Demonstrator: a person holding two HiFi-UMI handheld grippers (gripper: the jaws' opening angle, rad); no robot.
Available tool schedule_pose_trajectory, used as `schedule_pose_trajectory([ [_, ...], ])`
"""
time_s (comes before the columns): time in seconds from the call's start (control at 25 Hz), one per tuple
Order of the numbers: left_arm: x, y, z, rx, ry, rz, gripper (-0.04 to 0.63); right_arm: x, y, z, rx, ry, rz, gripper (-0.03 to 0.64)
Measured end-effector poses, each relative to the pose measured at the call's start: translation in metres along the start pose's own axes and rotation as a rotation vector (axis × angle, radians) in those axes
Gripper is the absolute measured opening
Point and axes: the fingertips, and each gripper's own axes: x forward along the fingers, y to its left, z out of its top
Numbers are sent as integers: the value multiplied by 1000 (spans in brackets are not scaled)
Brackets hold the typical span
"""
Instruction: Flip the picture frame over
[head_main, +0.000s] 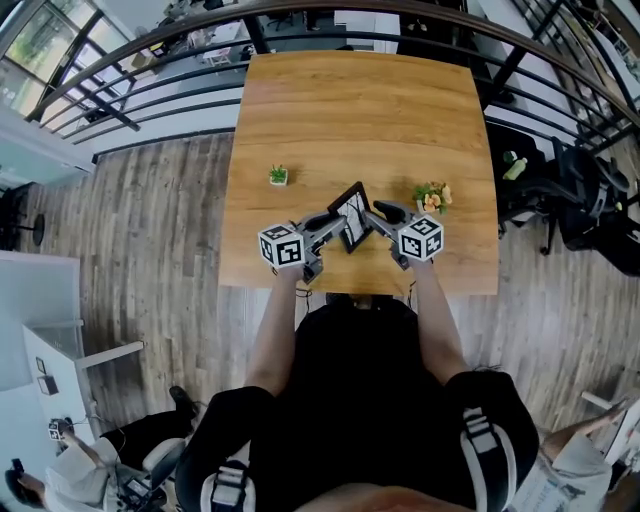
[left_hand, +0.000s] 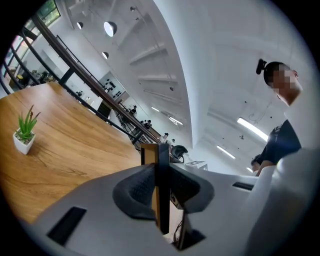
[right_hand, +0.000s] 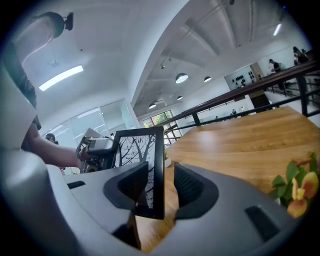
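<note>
- The left gripper (left_hand: 161, 192) is clenched on the picture frame (left_hand: 161, 160). Low in the centre of its view, both pads press the frame's thin edge, which shows end-on.
- The right gripper (right_hand: 160, 186) is not gripping. The same frame stands between its jaws at lower centre, its tree-branch print towards the left pad. A clear gap separates it from the right pad (the left pad looks close, though I cannot tell if it touches).
- In the head view the frame is up on edge and tilted, between the two grippers. It is over the near middle of the table (head_main: 360, 110), just below the picture's centre. Whether its lower edge rests on the wood is not clear.
- A small potted plant (head_main: 278, 175) sits to the upper left of the frame and a pot of flowers (head_main: 432, 196) to its right, both apart from it.
- The flip looks about half done, since the frame is raised but not turned over. It has yet to be tipped past upright, laid on its other face and let go.
</note>
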Motion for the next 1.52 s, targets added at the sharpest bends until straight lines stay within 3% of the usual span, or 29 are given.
schedule_pose_trajectory([
  [0.24, -5, -2, -3, -57, 20, -93, 91, -2, 8, -4, 84, -50, 30, 155],
  [0.6, -13, -5, 0, -85, 65, -179, 91, -1, 23, -10, 222, -98, 106, 117],
  [0.88, -8, -3, -7, -112, 105, -217, 91, -11, 25, -25, 326, -122, 111, 98],
  [1.04, 2, 7, -11, -125, 119, -187, 87, -11, 20, -38, 341, -110, 78, 92],
  [1.28, 23, 38, -19, -118, 145, -82, 84, -3, -2, -54, 393, -107, 10, 91],
  [1.52, 24, 75, -30, -95, 196, 94, 83, 13, -18, -62, 356, -62, -68, 91],
])
